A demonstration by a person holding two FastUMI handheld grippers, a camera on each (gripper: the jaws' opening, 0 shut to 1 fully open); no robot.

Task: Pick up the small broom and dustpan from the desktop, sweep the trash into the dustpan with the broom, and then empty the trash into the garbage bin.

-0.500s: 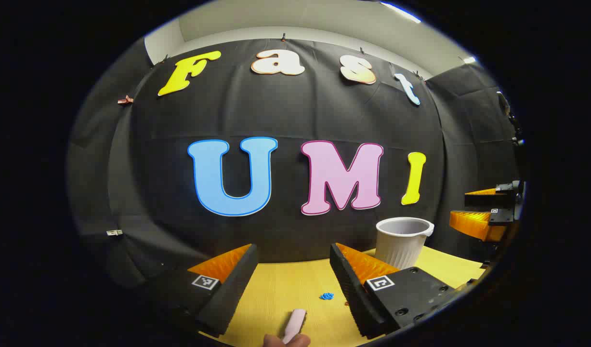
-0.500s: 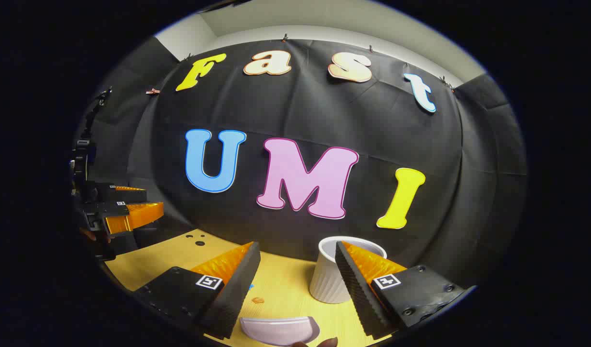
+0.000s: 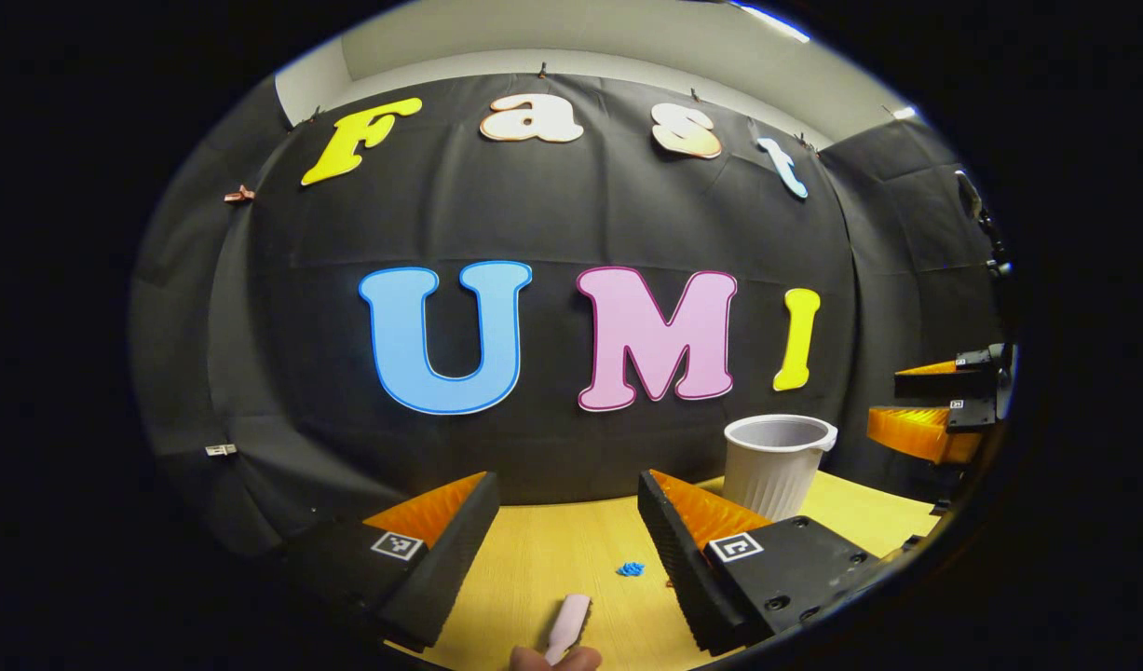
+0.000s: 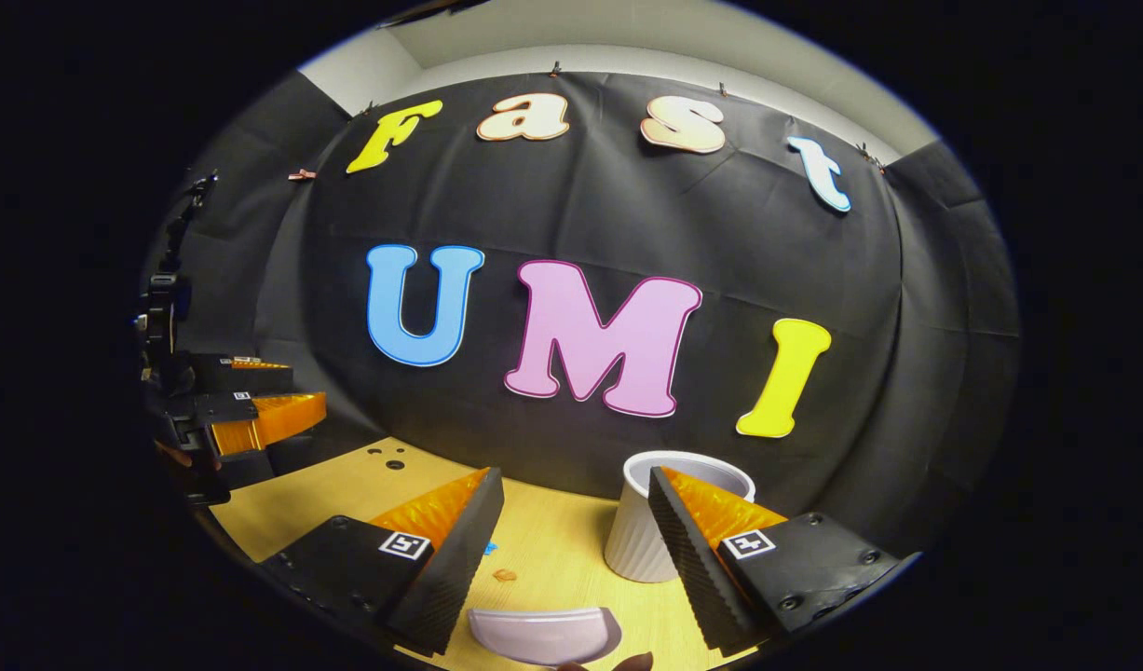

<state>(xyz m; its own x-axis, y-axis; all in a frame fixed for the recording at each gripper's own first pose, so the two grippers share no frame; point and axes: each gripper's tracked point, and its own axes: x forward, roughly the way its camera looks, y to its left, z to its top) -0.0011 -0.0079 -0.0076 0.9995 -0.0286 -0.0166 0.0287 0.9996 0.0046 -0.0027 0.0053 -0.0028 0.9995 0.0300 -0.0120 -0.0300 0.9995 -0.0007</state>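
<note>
Left gripper view: the left gripper (image 3: pixel 564 503) sits low in the frame, fingers spread apart with nothing between them. Below that gap, a pale pink broom handle (image 3: pixel 569 624) lies at the bottom centre on the yellow desktop (image 3: pixel 543 559), with a blue scrap (image 3: pixel 631 568) just right of it. The white bin (image 3: pixel 778 461) stands at lower right. In the right gripper view, the right gripper (image 4: pixel 576 508) is likewise spread wide and empty; the pale dustpan (image 4: pixel 545 636) lies at bottom centre, an orange scrap (image 4: pixel 505 575) above it.
</note>
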